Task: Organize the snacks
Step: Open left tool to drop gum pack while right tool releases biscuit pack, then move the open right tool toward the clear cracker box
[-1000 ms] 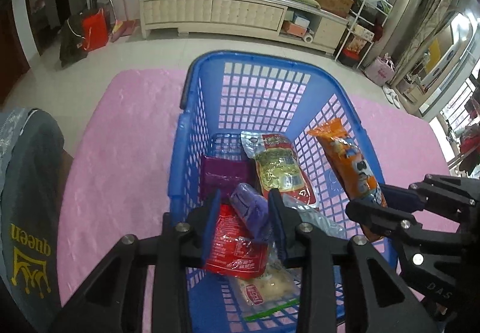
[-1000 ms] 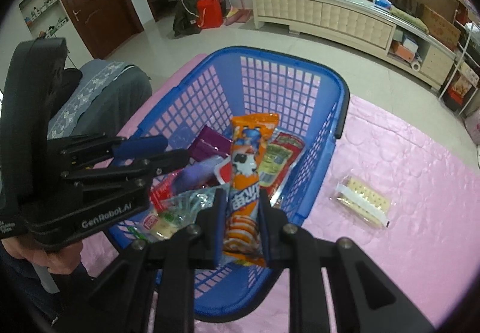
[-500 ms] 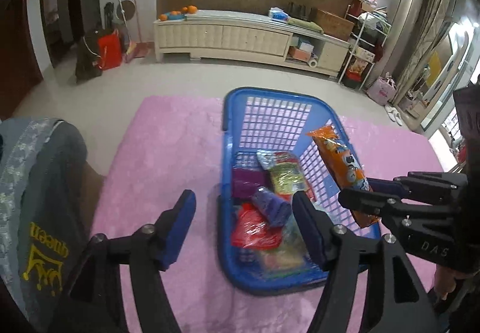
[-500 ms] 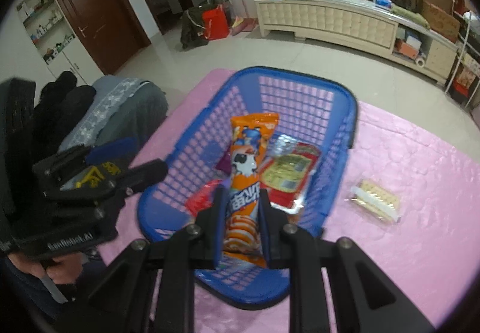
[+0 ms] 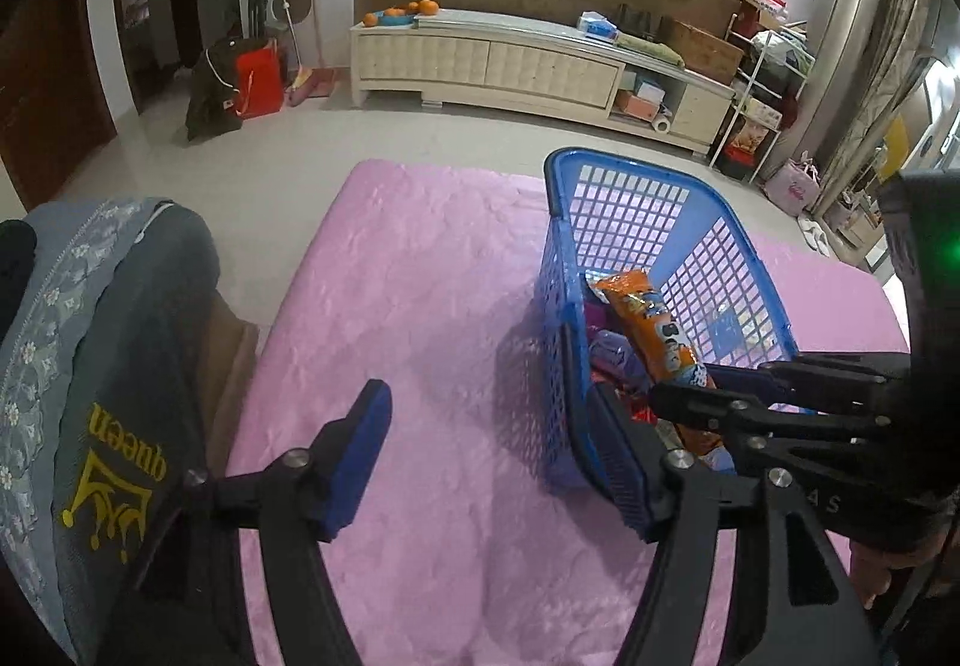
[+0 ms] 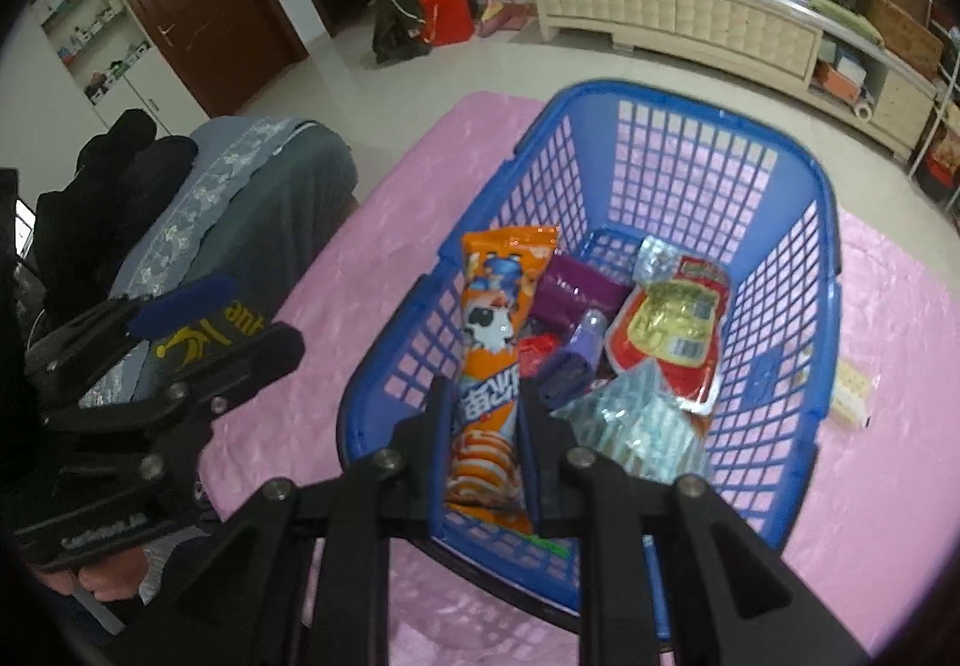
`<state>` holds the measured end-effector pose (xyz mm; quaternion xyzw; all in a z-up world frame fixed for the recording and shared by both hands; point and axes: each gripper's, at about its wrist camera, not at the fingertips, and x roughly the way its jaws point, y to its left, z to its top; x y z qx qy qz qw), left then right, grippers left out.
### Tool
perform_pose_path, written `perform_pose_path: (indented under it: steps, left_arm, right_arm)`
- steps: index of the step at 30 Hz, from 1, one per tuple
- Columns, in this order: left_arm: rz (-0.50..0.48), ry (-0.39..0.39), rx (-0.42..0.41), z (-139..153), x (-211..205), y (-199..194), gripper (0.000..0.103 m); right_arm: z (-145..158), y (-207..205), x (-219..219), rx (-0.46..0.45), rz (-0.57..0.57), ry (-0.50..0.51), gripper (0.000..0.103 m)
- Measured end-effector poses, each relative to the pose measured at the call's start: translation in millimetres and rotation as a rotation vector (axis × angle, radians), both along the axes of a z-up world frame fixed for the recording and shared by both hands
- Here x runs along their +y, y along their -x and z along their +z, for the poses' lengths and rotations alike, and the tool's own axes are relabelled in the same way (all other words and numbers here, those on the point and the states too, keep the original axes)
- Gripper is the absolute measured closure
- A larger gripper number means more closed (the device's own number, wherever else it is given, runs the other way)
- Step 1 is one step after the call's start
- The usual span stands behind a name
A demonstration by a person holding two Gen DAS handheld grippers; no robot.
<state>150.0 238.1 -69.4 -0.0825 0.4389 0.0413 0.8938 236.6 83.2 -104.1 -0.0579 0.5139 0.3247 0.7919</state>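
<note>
In the left wrist view, your left tongs [image 5: 492, 456] stood spread and empty over the pink mat [image 5: 432, 306], beside the blue basket [image 5: 555, 342].

In the right wrist view, your right tongs [image 6: 480, 414] pinched the orange snack packet [image 6: 495, 330] above the basket [image 6: 825, 270], long axis pointing away. Several snacks lay inside; one cracker pack [image 6: 852, 396] remained outside.

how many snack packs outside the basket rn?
2. The orange pack is clamped in the right claw over the blue basket; a cracker pack lies on the pink mat beyond its right wall. Others may be hidden.
</note>
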Motion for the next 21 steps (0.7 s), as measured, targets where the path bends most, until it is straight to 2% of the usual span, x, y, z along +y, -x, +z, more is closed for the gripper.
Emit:
perform_pose_path:
  steps: [8,9,10,11,12,13,21]
  left_arm:
    - [0.003,-0.004,0.016,0,-3,9,0.038]
    - [0.002,-0.007,0.018,1,-3,11,0.038]
    - [-0.001,-0.009,0.016,2,-3,12,0.038]
    - [-0.001,-0.012,0.008,4,-3,14,0.038]
    - [0.0,-0.013,0.004,5,-3,16,0.038]
    - [0.002,-0.011,0.004,7,-4,17,0.038]
    - [-0.02,-0.002,-0.03,23,-25,22,0.038]
  right_arm:
    - [-10,1,9,0.021,0.009,0.048,0.076]
    - [-12,1,10,0.031,0.011,0.05,0.068]
    - [-14,1,9,0.039,0.011,0.051,0.051]
    - [-14,1,7,0.044,0.014,0.05,0.042]
    - [-13,3,6,0.042,0.016,0.043,0.028]
    - [-12,5,3,0.034,0.018,0.037,0.024]
    - [18,17,-27,-0.024,-0.003,-0.001,0.022]
